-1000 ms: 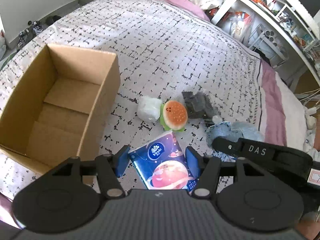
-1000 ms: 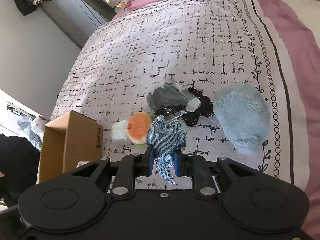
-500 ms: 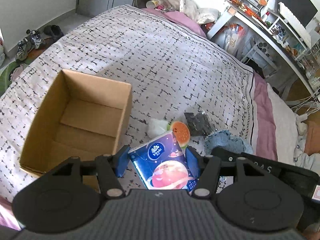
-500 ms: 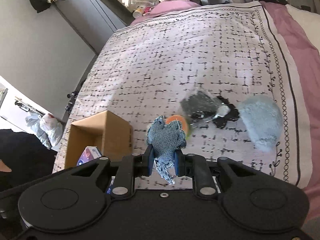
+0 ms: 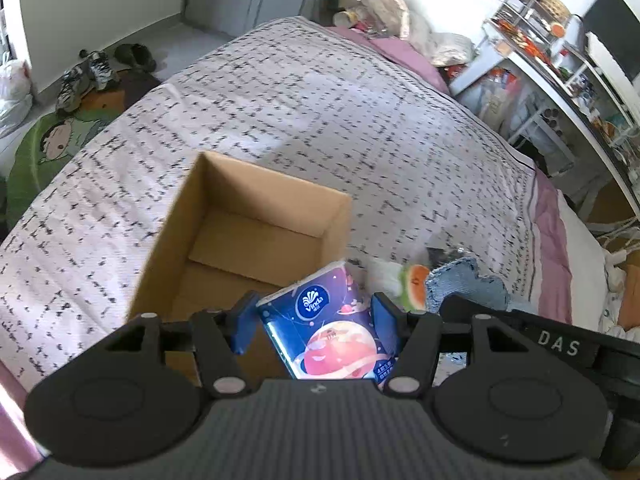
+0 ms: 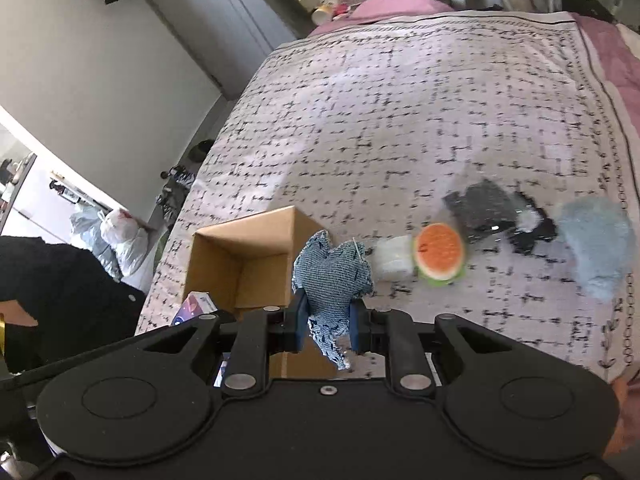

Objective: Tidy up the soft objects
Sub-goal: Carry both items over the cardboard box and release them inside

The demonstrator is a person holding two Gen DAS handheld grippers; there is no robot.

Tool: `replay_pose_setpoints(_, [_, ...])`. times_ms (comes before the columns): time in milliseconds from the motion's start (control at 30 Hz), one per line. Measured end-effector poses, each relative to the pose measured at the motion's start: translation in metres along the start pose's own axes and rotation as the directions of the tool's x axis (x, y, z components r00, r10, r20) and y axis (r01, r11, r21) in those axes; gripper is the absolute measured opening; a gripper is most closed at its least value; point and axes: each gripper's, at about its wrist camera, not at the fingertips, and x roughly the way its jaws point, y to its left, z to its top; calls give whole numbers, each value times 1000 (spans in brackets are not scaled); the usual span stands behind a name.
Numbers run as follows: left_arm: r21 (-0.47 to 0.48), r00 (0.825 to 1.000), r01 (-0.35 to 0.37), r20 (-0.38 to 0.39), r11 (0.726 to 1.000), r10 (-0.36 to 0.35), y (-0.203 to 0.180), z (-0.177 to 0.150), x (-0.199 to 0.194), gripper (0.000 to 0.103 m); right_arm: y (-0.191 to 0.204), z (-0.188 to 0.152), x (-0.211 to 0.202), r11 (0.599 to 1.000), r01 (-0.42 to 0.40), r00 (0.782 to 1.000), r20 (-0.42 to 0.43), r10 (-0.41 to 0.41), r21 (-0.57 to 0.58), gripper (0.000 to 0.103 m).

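Left gripper (image 5: 314,318) clamps tissue pack (image 5: 326,320) by its sides, above box (image 5: 256,240) near wall. Right gripper (image 6: 326,322) pinches denim rag (image 6: 330,276), box (image 6: 240,264) at 10 o'clock. Both look light and squashy; the pack's film looks slippery, so grip mid-body.

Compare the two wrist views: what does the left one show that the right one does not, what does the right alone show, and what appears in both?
Only the left wrist view shows the shoes on the floor and the cluttered shelf. Only the right wrist view shows the fluffy blue item and the black lace piece on the bedspread. Both show the cardboard box, the burger toy, the tissue pack in the left tongs and the denim cloth in the right tongs.
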Motion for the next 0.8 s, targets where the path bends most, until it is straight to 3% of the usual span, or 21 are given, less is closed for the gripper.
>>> replay_pose_setpoints(433, [-26,998,-40,-52,999,38,53,9,17,60,44,-7,29,999,-13,998,-54,12,-30,20])
replay_pose_setpoints(800, [-2,989,-83,-124,997,82,71,8,34,61,58,-23,56,999,-9,993,-120,4,-45,20])
